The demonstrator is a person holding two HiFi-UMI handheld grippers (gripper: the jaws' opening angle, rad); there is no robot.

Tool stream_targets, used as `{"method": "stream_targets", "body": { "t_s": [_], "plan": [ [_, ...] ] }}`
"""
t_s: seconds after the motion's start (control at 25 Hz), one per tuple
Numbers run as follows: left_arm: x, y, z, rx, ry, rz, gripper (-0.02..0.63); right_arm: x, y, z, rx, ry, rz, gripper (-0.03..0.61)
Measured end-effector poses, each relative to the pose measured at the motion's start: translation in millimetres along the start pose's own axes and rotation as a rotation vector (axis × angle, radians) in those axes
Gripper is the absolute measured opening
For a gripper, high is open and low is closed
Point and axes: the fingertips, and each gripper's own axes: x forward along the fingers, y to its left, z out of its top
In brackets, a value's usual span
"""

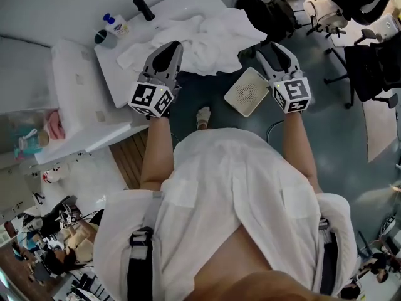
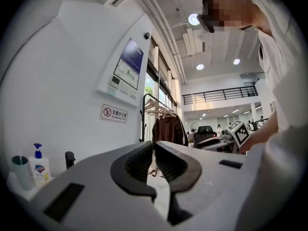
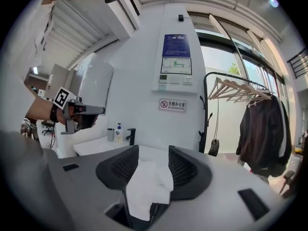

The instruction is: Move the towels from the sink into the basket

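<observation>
White towels (image 1: 207, 39) lie heaped over the white sink (image 1: 182, 2) and hang off its front edge. My left gripper (image 1: 174, 44) (image 2: 154, 147) rests with its tips at the heap's left side, its jaws drawn to a thin slit. I cannot tell whether cloth is pinched there. My right gripper (image 1: 262, 47) (image 3: 153, 150) is at the heap's right end. Its jaws stand apart with a fold of white towel (image 3: 147, 182) lying loosely between them. The white perforated basket (image 1: 247, 91) sits on the floor below, between the two grippers.
A black faucet (image 1: 143, 8), a soap bottle (image 1: 116, 25) and a cup (image 1: 103, 38) stand at the sink's back. A low white cabinet (image 1: 75, 93) adjoins on the left. Office chairs (image 1: 369, 68) stand to the right, and a coat rack (image 3: 262, 129) lies beyond the sink.
</observation>
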Motion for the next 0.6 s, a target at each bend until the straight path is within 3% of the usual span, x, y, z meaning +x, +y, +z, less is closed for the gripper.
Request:
{"method": "stream_targets", "body": {
  "t_s": [0.28,0.6],
  "plan": [
    [32.0,52.2,-23.4,-0.004,0.038,-0.053,0.028,79.1,5.5,-22.1,0.061,0.090,0.018,0.266],
    [55.5,103.0,-57.4,-0.029,0.091,-0.124,0.028,156.2,7.6,-74.4,0.111,0.260,0.007,0.322]
  ]
}}
